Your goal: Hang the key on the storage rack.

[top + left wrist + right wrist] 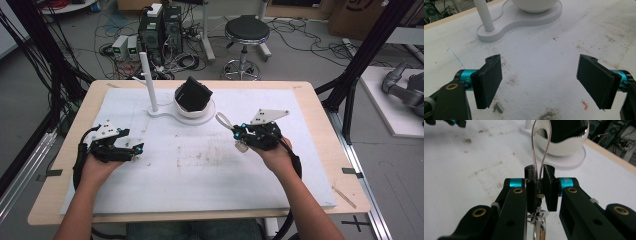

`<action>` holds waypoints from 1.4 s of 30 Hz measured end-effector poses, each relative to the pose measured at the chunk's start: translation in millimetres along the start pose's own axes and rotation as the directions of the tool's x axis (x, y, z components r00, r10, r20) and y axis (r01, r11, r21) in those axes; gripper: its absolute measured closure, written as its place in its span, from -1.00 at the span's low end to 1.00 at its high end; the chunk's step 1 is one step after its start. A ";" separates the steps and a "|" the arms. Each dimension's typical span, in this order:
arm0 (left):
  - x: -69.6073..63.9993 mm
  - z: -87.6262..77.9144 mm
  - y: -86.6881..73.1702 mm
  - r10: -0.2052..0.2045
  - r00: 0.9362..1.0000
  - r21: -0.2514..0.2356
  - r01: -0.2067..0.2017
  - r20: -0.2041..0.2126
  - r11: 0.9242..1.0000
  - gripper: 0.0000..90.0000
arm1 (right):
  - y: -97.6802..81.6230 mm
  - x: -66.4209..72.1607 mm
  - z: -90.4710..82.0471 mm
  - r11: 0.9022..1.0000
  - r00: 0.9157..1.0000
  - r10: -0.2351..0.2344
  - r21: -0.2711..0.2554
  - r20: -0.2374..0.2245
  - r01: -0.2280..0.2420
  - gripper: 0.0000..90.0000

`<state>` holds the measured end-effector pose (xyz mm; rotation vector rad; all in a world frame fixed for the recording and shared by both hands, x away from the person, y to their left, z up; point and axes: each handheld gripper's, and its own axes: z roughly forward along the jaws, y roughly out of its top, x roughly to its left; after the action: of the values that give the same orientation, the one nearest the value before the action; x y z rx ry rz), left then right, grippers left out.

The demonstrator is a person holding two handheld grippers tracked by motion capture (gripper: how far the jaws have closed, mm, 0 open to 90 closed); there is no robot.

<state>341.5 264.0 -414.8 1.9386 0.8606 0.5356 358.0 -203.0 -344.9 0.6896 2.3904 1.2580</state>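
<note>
The right gripper [539, 176] pinches a wire loop [541, 142] upright above the table [200, 170], probably so it can slip over the white post [148, 82], while the left gripper [131, 149] rests spread and empty.

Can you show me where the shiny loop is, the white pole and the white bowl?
shiny loop [541, 135], right gripper view, top of its wire arch.
white pole [148, 80], high view, middle of its shaft.
white bowl [564, 147], right gripper view, its outer wall.
</note>
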 end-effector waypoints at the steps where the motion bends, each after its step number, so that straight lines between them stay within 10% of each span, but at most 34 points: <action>1: 0.1 -0.3 -0.1 -0.001 1.000 -0.002 0.001 0.002 1.000 -0.54 | 3.3 -0.7 1.0 1.000 1.000 -0.006 -0.009 0.005 0.006 0.84; 42: 1.4 -32.2 -21.2 -0.025 0.999 0.007 0.026 -0.047 1.000 -0.54 | 144.1 10.1 85.0 0.983 0.985 -0.174 -0.049 0.021 0.175 0.84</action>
<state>313.6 290.6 -417.7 1.9259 0.9171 0.5655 430.1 -70.6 -271.4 0.4627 2.3394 1.2291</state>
